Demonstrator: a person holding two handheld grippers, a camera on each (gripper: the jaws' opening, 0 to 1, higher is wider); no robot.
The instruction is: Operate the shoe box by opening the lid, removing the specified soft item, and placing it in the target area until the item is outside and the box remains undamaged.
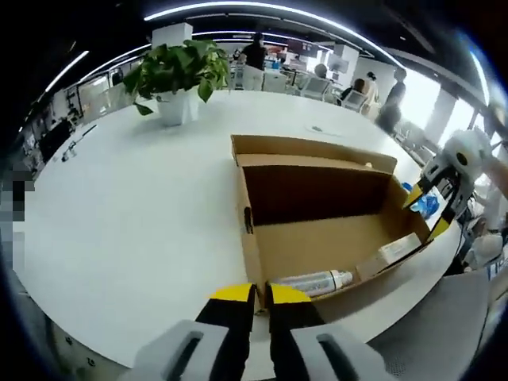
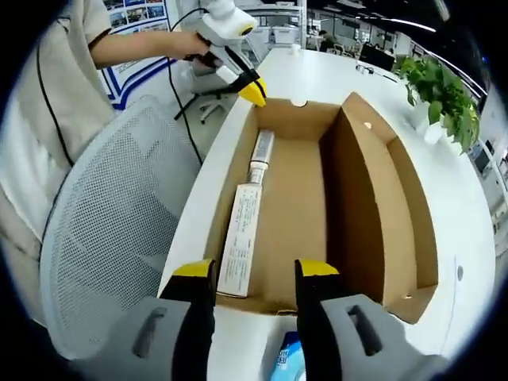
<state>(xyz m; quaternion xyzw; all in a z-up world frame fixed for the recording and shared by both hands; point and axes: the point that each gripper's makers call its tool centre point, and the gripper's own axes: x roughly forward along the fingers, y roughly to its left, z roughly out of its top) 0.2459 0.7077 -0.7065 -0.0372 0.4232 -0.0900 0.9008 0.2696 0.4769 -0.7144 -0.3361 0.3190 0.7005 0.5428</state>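
Note:
A brown cardboard shoe box (image 1: 305, 246) lies open on the white table (image 1: 143, 206), its lid (image 1: 313, 149) folded back on the far side. Inside lie a silver tube (image 1: 313, 281) and a long white carton (image 1: 389, 252); the right gripper view shows the same tube (image 2: 260, 155) and carton (image 2: 240, 238). My left gripper (image 1: 261, 292) is shut and empty at the box's near corner. My right gripper (image 2: 254, 271) is open at the box's end wall, over a blue packet (image 2: 290, 357) on the table. It enters the left gripper view as the right gripper (image 1: 423, 216), and the left gripper (image 2: 252, 89) shows beyond the box's far end.
A potted plant (image 1: 178, 75) stands on the table behind the box. A grey mesh chair (image 2: 111, 230) and a person's sleeve (image 2: 55, 87) are beside the table edge. People and desks fill the office behind.

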